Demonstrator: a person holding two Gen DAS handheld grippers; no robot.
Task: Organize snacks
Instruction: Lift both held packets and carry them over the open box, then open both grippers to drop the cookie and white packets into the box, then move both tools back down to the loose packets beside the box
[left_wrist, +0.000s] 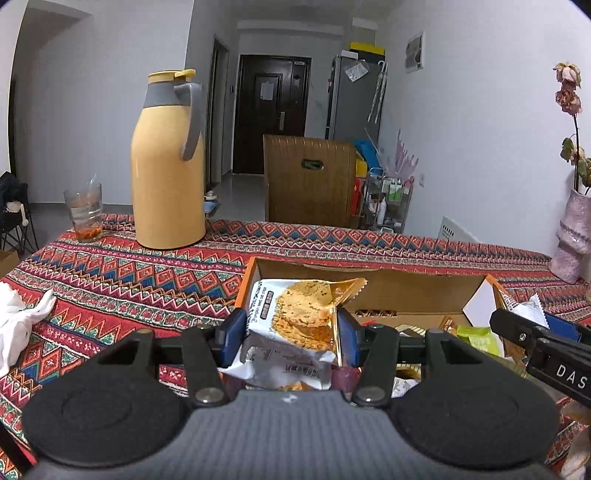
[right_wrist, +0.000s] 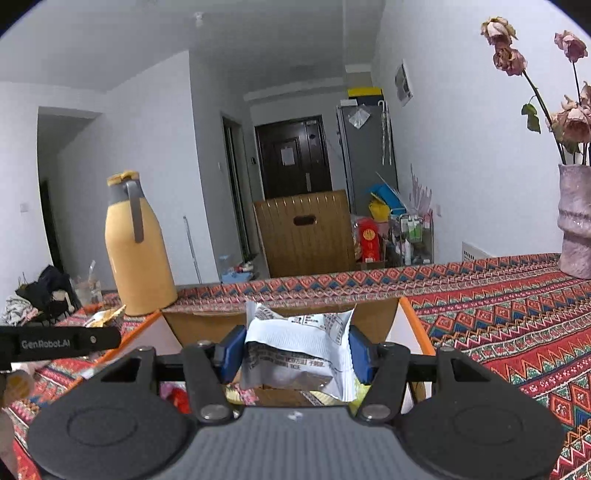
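Observation:
My left gripper (left_wrist: 291, 332) is shut on a white and orange snack packet (left_wrist: 295, 314), its blue pads pressing both sides, held over the near left part of an open cardboard box (left_wrist: 388, 284). Inside the box lie several packets, one of them green (left_wrist: 476, 336). My right gripper (right_wrist: 297, 350) is shut on a white snack packet (right_wrist: 299, 350) with printed text, held above the same cardboard box (right_wrist: 373, 317). In the left wrist view the right gripper's black finger (left_wrist: 517, 325) shows at the right edge. The left gripper's arm (right_wrist: 59, 343) shows at the left of the right wrist view.
A yellow thermos jug (left_wrist: 168, 162) and a glass (left_wrist: 84, 212) stand at the far left of the patterned tablecloth (left_wrist: 129, 280). A pink vase (right_wrist: 576, 221) of dried flowers stands at the far right. White cloth (left_wrist: 18, 325) lies left. A wooden chair (left_wrist: 310, 181) stands behind the table.

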